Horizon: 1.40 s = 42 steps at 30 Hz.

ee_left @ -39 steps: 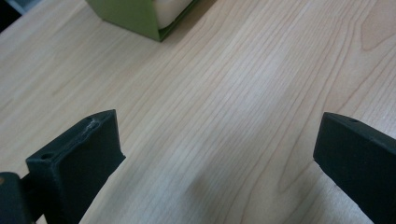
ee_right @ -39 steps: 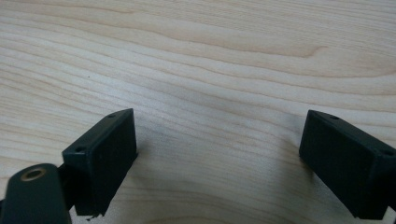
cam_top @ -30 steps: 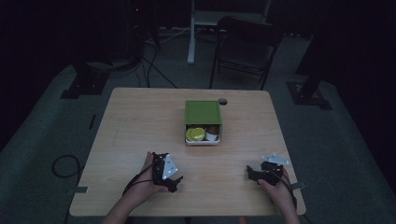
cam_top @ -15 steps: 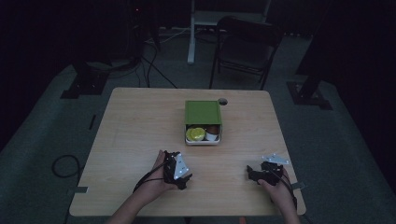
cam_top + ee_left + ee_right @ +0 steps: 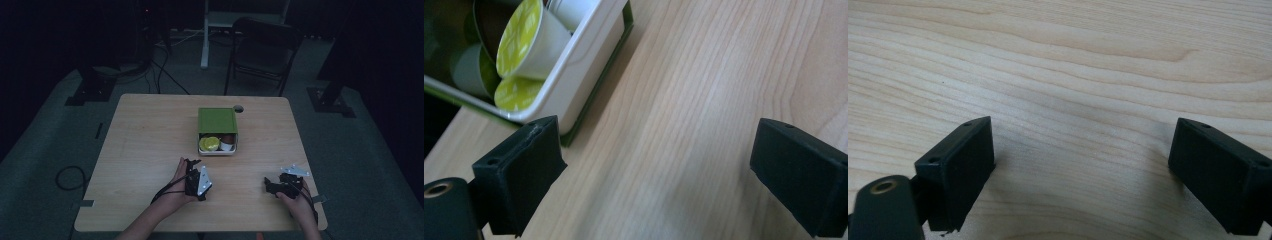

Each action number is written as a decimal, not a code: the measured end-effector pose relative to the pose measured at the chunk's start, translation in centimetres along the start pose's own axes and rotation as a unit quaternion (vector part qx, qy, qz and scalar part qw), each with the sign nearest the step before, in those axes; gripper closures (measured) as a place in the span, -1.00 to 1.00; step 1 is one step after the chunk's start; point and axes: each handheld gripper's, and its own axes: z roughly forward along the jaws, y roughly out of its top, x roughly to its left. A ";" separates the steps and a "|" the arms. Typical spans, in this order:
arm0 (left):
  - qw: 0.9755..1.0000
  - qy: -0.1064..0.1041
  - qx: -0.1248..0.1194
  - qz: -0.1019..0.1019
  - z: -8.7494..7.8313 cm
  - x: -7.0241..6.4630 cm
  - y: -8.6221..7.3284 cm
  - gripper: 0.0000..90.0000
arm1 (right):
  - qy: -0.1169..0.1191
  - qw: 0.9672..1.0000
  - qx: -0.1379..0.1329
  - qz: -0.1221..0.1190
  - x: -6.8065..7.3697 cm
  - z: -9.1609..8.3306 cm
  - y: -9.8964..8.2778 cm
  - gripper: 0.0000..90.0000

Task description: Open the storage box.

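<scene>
Dim room, pale wooden table. Near the front edge, the left gripper and, toward the front right corner, the right gripper both gape wide, holding nothing. Further in, at mid-table, the green-lidded tin sits part open, yellow-topped capsules inside. Nothing looks started; every capsule sits in the tin. No readable writing.

Wide-apart jaws over table (bare wood)
</scene>
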 end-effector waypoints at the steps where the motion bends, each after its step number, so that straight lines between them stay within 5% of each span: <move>1: 1.000 0.004 -0.001 0.009 0.1 0.0 0.1 -0.83 | 0.000 1.000 0.000 0.000 0.0 0.0 0.0 -0.76; 7: 0.999 0.019 -0.003 0.046 1.0 -0.3 0.9 -0.83 | 0.000 1.000 0.000 0.000 0.0 0.0 0.0 -0.76; 25: 0.996 0.028 -0.024 0.086 3.3 0.0 3.2 -0.61 | 0.000 1.000 0.000 0.000 0.0 0.0 0.0 -0.76; 33: 0.988 0.057 -0.014 0.142 4.6 -0.1 3.8 -0.61 | 0.000 1.000 0.000 0.000 0.0 0.0 0.0 -0.76; 35: 0.989 0.051 -0.016 0.139 4.9 -0.3 3.9 -0.60 | 0.000 1.000 0.000 0.000 0.0 0.0 0.0 -0.76; 41: 0.985 0.069 -0.038 0.154 5.5 -0.1 4.1 -0.42 | 0.000 1.000 0.000 0.000 0.0 0.0 0.0 -0.76; 42: 0.986 0.071 -0.043 0.145 5.6 0.0 4.1 -0.37 | 0.000 1.000 0.000 0.000 0.0 0.0 0.0 -0.76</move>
